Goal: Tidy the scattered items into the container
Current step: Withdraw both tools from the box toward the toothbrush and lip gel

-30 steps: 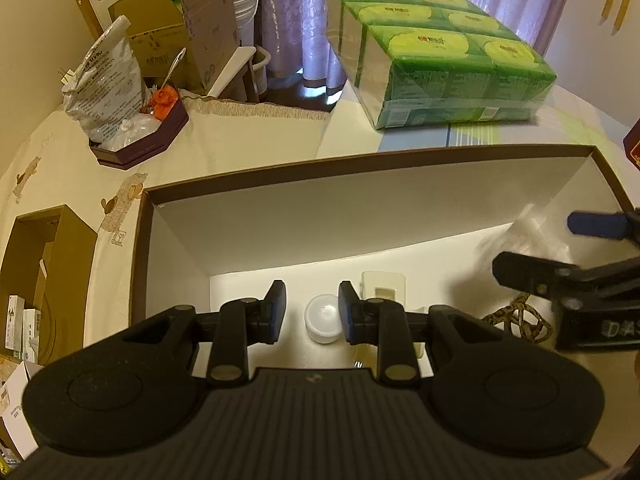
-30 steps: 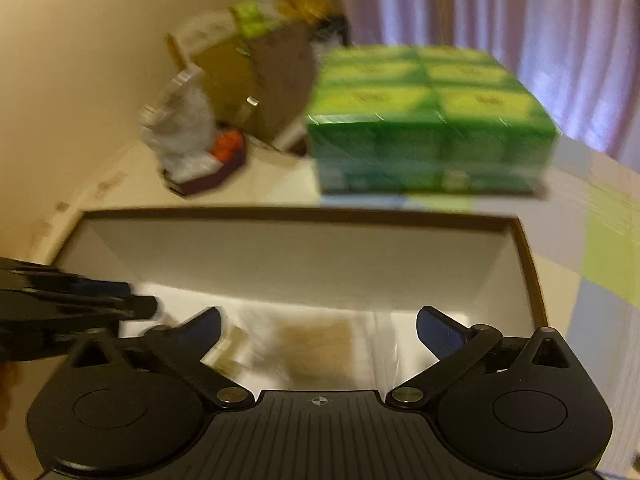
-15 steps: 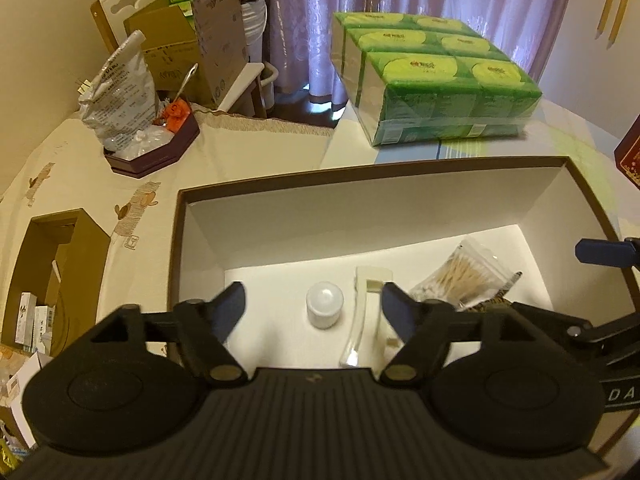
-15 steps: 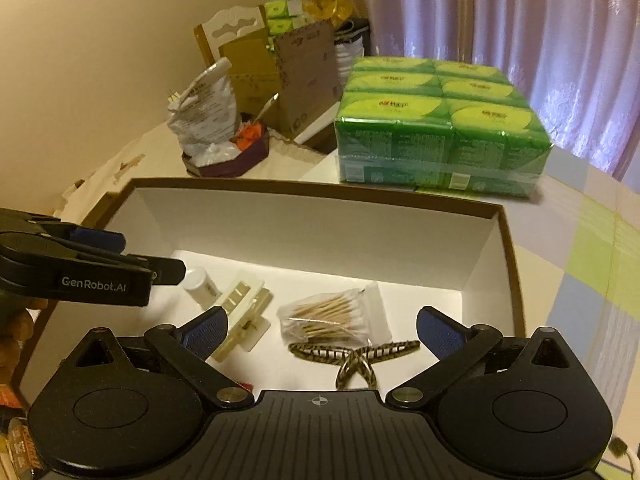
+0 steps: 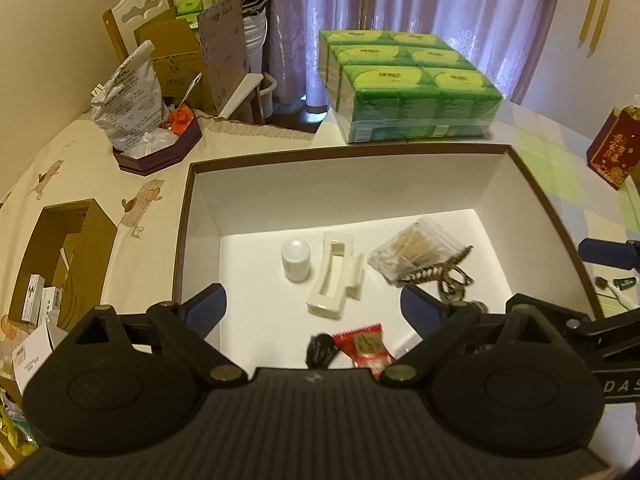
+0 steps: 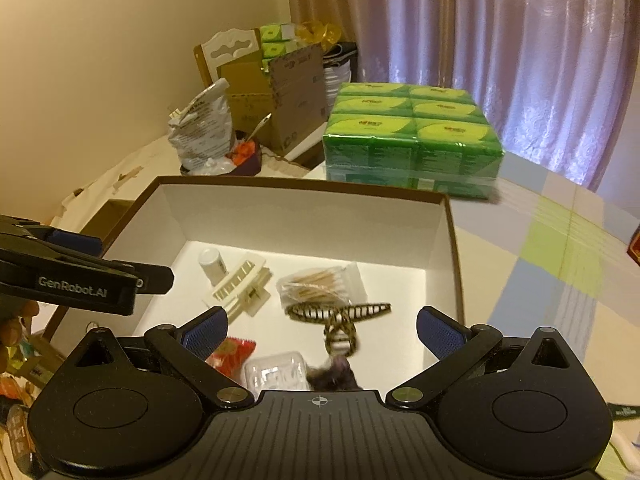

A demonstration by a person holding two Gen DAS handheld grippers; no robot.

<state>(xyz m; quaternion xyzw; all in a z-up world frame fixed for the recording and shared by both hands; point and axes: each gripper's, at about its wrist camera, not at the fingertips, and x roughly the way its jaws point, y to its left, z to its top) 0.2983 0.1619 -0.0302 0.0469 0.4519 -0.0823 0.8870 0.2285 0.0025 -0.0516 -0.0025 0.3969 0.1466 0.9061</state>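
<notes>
A brown-rimmed box (image 5: pixel 188 216) with a white inside sits on the table. In it lie a small white bottle (image 5: pixel 296 260), a cream claw clip (image 5: pixel 334 280), a bag of cotton swabs (image 5: pixel 416 248), a striped hair clip (image 5: pixel 444 276), a red packet (image 5: pixel 366 346) and a black item (image 5: pixel 320 352). My left gripper (image 5: pixel 312 308) hangs open above the box's near side, holding nothing. My right gripper (image 6: pixel 320 330) is open too, over the striped hair clip (image 6: pixel 340 316), with a clear plastic case (image 6: pixel 276 372) and red packet (image 6: pixel 230 354) beneath it.
A green tissue pack (image 5: pixel 408 96) stands behind the box. A dark tray with a silver bag (image 5: pixel 132 96) sits at the back left, a brown open carton (image 5: pixel 60 248) on the left, and a red box (image 5: pixel 616 144) at the right. Cardboard boxes and a chair stand beyond.
My left gripper, narrow around the white bottle a second ago, has opened wide and drawn back up. The right gripper has also pulled back, still open. The bottle stays in the box.
</notes>
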